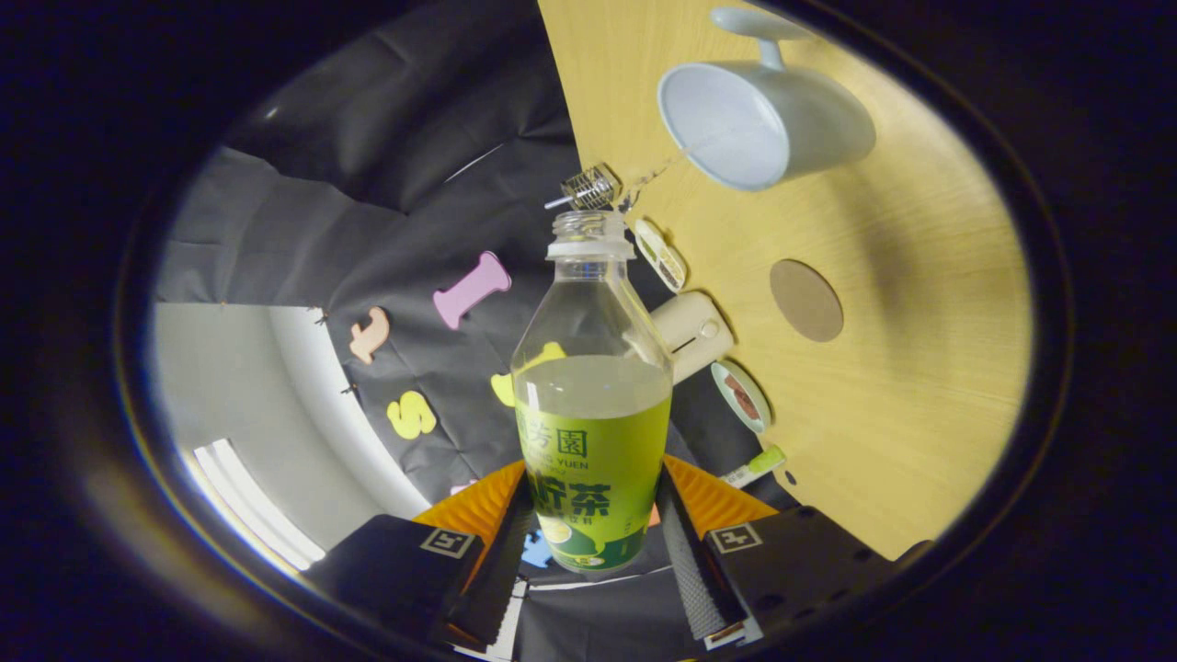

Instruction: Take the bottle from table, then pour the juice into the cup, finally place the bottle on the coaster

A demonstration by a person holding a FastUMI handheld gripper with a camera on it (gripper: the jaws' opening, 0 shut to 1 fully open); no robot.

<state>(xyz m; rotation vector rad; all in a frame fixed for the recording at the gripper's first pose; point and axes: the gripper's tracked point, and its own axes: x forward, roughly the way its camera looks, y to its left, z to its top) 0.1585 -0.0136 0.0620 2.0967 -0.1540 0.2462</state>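
My gripper (590, 538) is shut on a clear bottle (593, 386) with a green label, both fingers pressed against its lower sides. The bottle has no cap and holds pale liquid up to about its shoulder. The whole view is rolled sideways, so the wooden table (883, 405) stands like a wall beside the bottle. A white cup (763, 119) with a handle sits on that table beyond the bottle's mouth, its opening turned toward me. A thin clear stream runs from near the bottle's mouth to the cup's rim. A round brown coaster (806, 300) lies on the table between cup and fingers.
Along the table's far edge, close to the bottle, sit a small wire basket (591, 188), a cream box-shaped device (691, 333), a small oval dish (740, 395), a flat packet (661, 255) and a green-tipped marker (756, 466). Black cloth hangs behind.
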